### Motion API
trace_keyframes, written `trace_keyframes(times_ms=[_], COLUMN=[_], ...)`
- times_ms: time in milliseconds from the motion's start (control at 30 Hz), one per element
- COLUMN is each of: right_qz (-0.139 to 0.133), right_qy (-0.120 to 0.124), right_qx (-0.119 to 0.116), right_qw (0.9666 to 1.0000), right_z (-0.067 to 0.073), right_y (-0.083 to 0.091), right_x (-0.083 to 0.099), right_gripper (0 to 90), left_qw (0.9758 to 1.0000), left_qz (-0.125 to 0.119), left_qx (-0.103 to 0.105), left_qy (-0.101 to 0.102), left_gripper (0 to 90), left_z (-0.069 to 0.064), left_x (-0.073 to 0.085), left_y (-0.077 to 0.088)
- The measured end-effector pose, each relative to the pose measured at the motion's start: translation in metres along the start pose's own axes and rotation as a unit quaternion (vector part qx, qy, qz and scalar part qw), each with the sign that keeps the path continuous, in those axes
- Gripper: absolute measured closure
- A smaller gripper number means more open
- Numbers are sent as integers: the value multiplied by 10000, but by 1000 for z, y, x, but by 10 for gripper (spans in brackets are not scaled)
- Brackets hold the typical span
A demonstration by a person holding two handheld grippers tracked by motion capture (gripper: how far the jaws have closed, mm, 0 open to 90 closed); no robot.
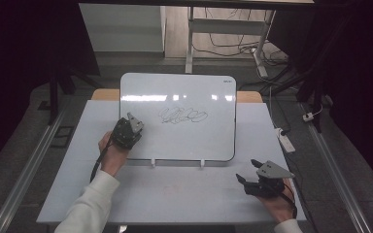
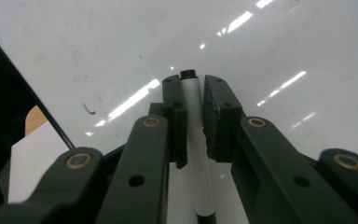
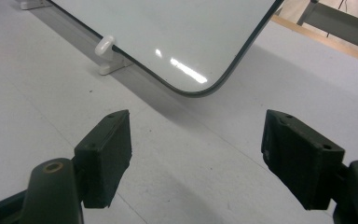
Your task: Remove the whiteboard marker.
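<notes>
The left gripper (image 1: 135, 122) is clenching a marker (image 2: 196, 140), jaws closed on its white barrel, and the black tip is pointing at the whiteboard (image 1: 141, 141). In the high view this gripper is sitting over the board's left half, near its left edge, with the left hand (image 1: 110, 154) below it at the lower left corner. A black scribble (image 1: 182, 115) is lying in the middle of the board, to the right of the gripper. Whether the tip is touching the surface cannot be told from these pictures.

The right gripper (image 1: 252, 175) is resting released, its jaws wide apart and holding nothing, over the table (image 1: 184, 194) near its front right edge. In the right gripper view its jaws are facing the board's rounded lower right corner and one white clip (image 3: 106, 46) that is propping the board up.

The step in hand looks like drawing on the board. To do it well, the marker should be kept squarely between the jaws so it is not swivelling under pressure, and the tip should be pressed only lightly, since the board is standing tilted on small clips and could be sliding backward. Steadying the board's lower right corner with the free gripper would probably help. Strokes should be kept away from the left edge.
</notes>
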State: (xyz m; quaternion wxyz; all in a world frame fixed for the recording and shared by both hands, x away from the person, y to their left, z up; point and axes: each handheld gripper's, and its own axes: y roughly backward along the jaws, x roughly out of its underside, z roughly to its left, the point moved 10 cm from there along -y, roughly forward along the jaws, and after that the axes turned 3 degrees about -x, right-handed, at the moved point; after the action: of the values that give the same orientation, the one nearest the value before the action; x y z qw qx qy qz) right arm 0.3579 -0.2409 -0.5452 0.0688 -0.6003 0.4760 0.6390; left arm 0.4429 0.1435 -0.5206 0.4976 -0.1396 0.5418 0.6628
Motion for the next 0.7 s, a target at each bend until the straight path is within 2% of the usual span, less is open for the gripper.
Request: trace_keyframes(times_ms=[267, 400, 467, 533, 600, 667, 700], right_qz=[-8, -71, -103, -190, -231, -250, -245], right_qy=[13, 0, -14, -91, -117, -185, -194], right_qx=[16, 12, 9, -8, -1, -35, -52], right_qw=[10000, 10000, 9999, 9998, 9997, 9995, 9995], right_z=[0, 0, 0, 1, 1, 2, 3], right_y=[0, 1, 1, 2, 2, 2, 2], right_x=[0, -1, -2, -3, -3, -4, -4], right_gripper=[245, 254, 258, 267, 270, 271, 271], left_qw=[9998, 9993, 9987, 9971, 9944, 9897, 9866], left_qz=[-79, -218, -366, -563, -735, -934, -1019], left_qx=[82, 214, 308, 500, 762, 1070, 1252], left_qy=[-137, -194, -193, -78, 44, 177, 241], left_gripper=[812, 812, 812, 813, 813, 812, 812], left_z=[-4, -5, -5, -7, -10, -16, -20], left_x=[-1, -7, -13, -20, -25, -31, -34], left_y=[3, 19, 31, 43, 54, 64, 69])
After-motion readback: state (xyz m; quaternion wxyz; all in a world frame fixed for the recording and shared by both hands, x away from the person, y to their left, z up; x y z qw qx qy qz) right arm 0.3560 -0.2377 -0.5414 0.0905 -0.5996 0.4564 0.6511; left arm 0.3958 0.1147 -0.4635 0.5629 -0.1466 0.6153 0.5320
